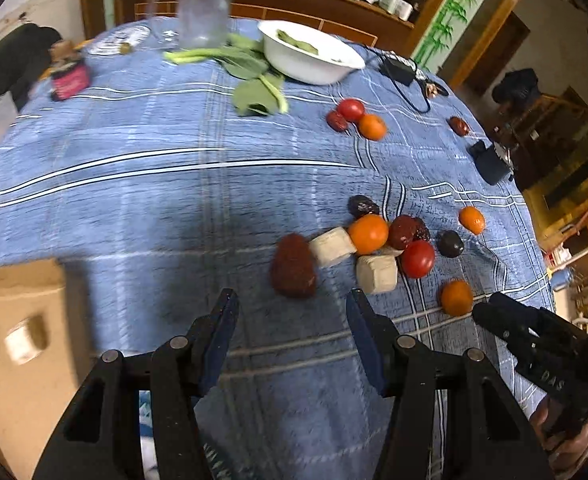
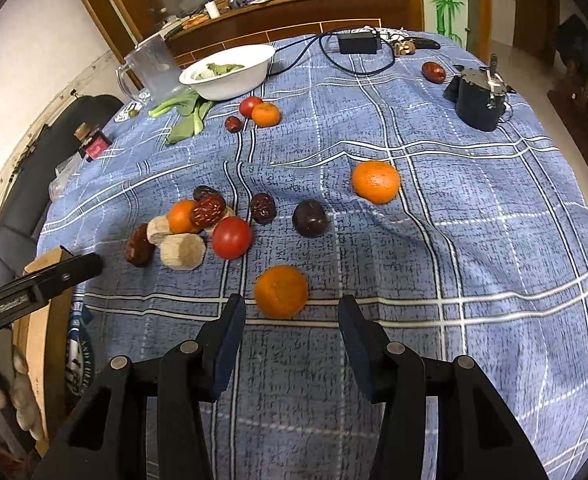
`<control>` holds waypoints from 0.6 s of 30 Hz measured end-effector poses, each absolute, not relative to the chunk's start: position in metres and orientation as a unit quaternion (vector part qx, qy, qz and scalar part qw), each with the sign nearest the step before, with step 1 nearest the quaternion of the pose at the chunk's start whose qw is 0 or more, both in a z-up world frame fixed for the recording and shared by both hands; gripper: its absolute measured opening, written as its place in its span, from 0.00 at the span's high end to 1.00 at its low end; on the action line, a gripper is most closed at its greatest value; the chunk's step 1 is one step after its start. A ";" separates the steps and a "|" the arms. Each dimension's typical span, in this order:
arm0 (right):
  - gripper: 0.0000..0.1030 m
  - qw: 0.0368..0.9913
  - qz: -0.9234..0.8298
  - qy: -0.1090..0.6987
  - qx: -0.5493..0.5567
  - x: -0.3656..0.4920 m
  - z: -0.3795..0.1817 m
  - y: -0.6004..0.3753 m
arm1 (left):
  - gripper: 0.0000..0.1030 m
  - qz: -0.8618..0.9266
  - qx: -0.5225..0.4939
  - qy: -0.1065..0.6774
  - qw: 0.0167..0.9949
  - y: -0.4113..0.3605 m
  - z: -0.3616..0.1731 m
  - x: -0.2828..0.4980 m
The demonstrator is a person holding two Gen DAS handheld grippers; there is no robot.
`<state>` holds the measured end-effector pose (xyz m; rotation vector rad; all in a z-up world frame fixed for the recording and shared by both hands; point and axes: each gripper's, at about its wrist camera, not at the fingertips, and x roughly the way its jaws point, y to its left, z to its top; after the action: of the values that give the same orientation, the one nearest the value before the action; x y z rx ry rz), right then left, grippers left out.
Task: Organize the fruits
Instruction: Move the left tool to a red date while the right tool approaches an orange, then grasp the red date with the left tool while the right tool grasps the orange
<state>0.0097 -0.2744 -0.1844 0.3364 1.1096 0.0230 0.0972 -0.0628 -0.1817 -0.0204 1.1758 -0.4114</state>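
My left gripper [image 1: 292,306] is open and empty, just short of a red date [image 1: 293,266] on the blue cloth. Behind it lies a cluster: two beige blocks [image 1: 375,273], an orange [image 1: 367,233], a tomato [image 1: 417,258], more dates and a dark plum [image 1: 449,243]. My right gripper [image 2: 292,310] is open with an orange [image 2: 281,291] lying just beyond its fingertips, between them. A second orange [image 2: 375,181] and the plum [image 2: 309,218] lie farther out. A cardboard box [image 1: 18,320] holding beige blocks sits at the left.
A white bowl [image 1: 313,68] with greens, loose leaves [image 1: 254,96] and a clear jug [image 1: 204,8] stand at the back. A tomato, orange and date group [image 2: 260,112] lies mid-table. A black device [image 2: 477,100], a charger with cable [image 2: 357,44] and a lone date [image 2: 433,72] sit right.
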 end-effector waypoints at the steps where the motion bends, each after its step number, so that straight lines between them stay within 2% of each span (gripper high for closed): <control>1: 0.50 0.836 0.014 0.526 0.157 0.011 -0.187 -0.274 | 0.47 -0.193 -0.002 0.551 0.812 -0.069 -0.186 0.101; 6: 0.50 0.834 0.027 0.533 0.141 0.022 -0.198 -0.265 | 0.47 -0.192 0.028 0.556 0.808 -0.076 -0.199 0.114; 10: 0.50 0.832 0.032 0.539 0.129 0.028 -0.206 -0.260 | 0.55 -0.195 0.024 0.565 0.802 -0.078 -0.209 0.122; 15: 0.50 0.834 0.031 0.540 0.114 0.033 -0.211 -0.257 | 0.55 -0.190 0.040 0.556 0.808 -0.085 -0.211 0.121; 16: 0.50 0.835 0.030 0.539 0.110 0.034 -0.211 -0.256 | 0.57 -0.188 0.041 0.555 0.809 -0.085 -0.211 0.120; 17: 0.50 0.836 0.028 0.538 0.107 0.034 -0.212 -0.255 | 0.69 -0.188 0.040 0.554 0.810 -0.086 -0.211 0.120; 18: 0.51 0.836 0.026 0.538 0.103 0.035 -0.211 -0.254 | 0.75 -0.189 0.040 0.553 0.810 -0.086 -0.210 0.120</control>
<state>0.0354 -0.2535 -0.2114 0.2178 1.1382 0.0550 0.1196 -0.0862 -0.2105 0.0855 1.1820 -0.4037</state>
